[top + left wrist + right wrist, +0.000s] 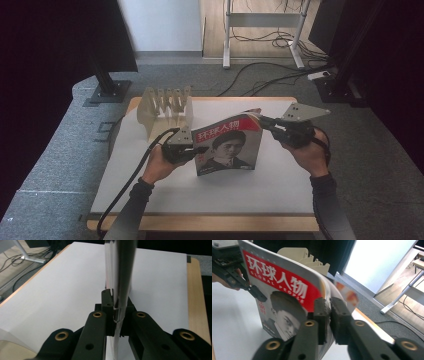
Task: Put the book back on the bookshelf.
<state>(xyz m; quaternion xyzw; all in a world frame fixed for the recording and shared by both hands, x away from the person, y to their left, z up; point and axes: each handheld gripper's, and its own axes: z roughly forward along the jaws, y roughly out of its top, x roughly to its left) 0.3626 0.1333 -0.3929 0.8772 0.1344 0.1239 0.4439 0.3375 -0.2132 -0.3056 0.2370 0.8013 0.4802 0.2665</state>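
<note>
A magazine with a red title band and a portrait on its cover stands upright on the white table top, held between both grippers. My left gripper is shut on its left edge. In the left gripper view the thin magazine runs edge-on away from the clamped jaws of that gripper. My right gripper grips the upper right corner. In the right gripper view the cover bows outward, pages fan beyond the right gripper, and the left gripper bites the far edge.
A beige slotted rack stands at the back left of the table, behind the magazine, and its top shows past the cover. Cables and desk legs lie on the floor beyond the table. A dark stand base sits at the far left.
</note>
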